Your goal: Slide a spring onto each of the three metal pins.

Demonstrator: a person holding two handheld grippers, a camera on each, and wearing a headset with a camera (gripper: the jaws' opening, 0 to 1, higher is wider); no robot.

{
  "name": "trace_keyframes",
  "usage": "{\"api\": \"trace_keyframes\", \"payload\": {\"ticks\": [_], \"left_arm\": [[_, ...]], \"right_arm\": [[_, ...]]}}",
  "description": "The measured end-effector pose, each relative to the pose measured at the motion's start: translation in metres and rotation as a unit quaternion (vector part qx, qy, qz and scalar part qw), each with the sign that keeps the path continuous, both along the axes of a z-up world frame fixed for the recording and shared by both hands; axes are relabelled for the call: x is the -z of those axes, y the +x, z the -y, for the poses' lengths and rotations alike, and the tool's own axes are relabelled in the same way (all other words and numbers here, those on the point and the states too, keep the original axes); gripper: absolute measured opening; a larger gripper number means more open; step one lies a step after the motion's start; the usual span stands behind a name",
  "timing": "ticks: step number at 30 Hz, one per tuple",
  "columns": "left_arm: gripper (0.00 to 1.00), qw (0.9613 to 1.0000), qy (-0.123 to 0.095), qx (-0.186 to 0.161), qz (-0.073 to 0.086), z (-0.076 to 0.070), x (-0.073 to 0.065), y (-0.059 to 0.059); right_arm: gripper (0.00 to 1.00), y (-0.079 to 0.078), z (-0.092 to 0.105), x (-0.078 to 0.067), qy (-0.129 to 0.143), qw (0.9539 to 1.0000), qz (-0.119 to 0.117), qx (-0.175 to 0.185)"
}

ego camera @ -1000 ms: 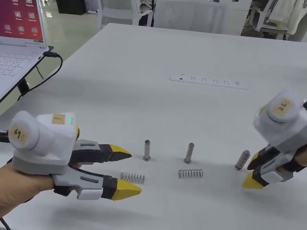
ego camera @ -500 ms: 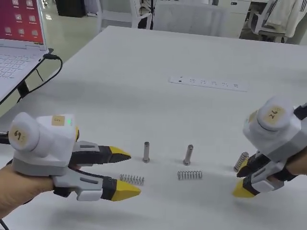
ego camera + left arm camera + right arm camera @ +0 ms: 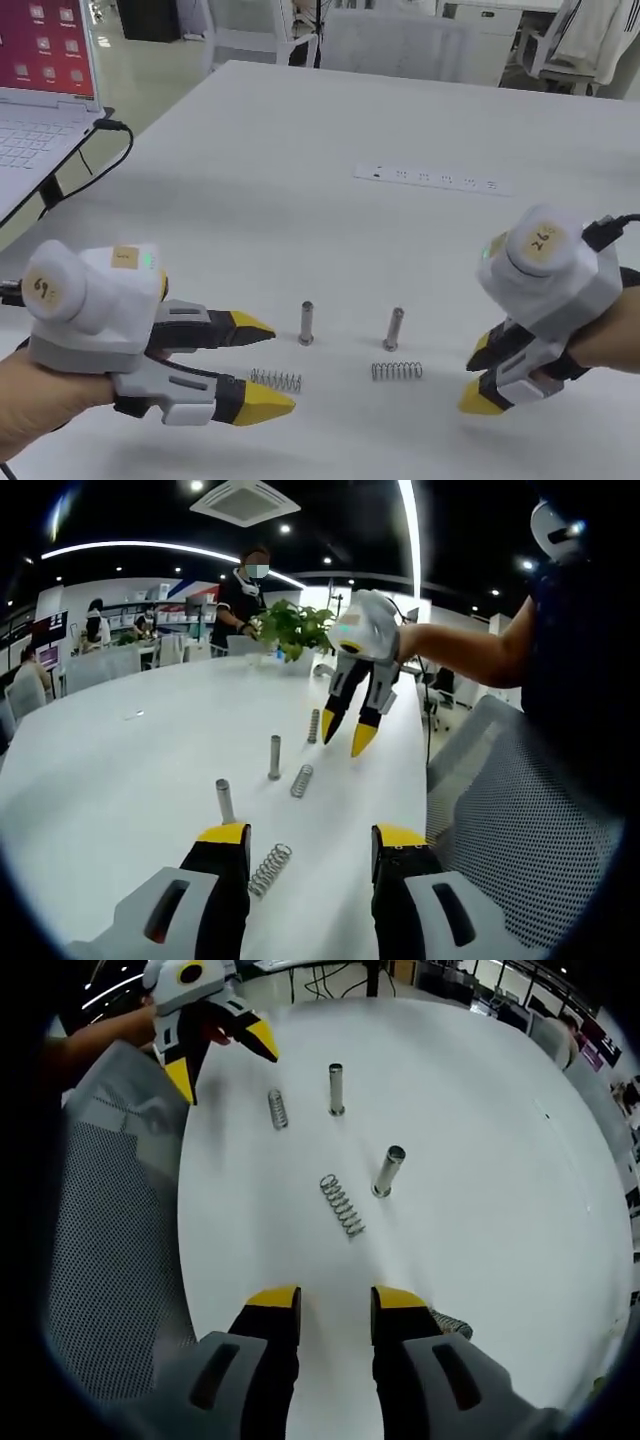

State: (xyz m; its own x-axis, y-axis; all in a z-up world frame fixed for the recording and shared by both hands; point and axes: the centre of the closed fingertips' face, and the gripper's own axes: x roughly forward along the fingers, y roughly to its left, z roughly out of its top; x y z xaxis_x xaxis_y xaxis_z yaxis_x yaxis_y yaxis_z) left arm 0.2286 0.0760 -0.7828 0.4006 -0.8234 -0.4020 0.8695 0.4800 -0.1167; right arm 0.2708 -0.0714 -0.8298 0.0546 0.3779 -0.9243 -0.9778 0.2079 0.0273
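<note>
White workbench (image 3: 300,150), office behind it, laptop (image 3: 40,90) off to your left. Mid-table, the left pin (image 3: 306,323) and right pin (image 3: 394,329) both stand bare. The left spring (image 3: 276,379) and right spring (image 3: 397,371) lie flat just in front of them. The third spring (image 3: 313,726) stands upright right beside your right gripper (image 3: 470,385); can't tell if a pin's inside it. That gripper's jaws are apart, nothing in them. Same for your left gripper (image 3: 278,364), hovering by the left spring.
</note>
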Motion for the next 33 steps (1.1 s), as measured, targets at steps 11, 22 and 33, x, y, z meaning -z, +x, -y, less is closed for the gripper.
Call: {"api": "trace_keyframes", "payload": {"ticks": [11,22,33], "left_arm": [[0.42,1.0000,0.001,0.000,0.001,-0.001,0.000,-0.001],[0.41,1.0000,0.001,-0.003,-0.001,-0.002,0.001,0.001],[0.39,1.0000,0.002,-0.002,-0.003,-0.002,0.001,0.000]], "right_arm": [[0.26,0.011,-0.024,-0.004,0.011,0.9996,0.013,-0.021],[0.23,0.019,-0.037,0.007,0.010,0.9992,0.012,-0.038],[0.20,0.020,-0.043,0.021,0.007,0.9988,0.002,-0.049]]}}
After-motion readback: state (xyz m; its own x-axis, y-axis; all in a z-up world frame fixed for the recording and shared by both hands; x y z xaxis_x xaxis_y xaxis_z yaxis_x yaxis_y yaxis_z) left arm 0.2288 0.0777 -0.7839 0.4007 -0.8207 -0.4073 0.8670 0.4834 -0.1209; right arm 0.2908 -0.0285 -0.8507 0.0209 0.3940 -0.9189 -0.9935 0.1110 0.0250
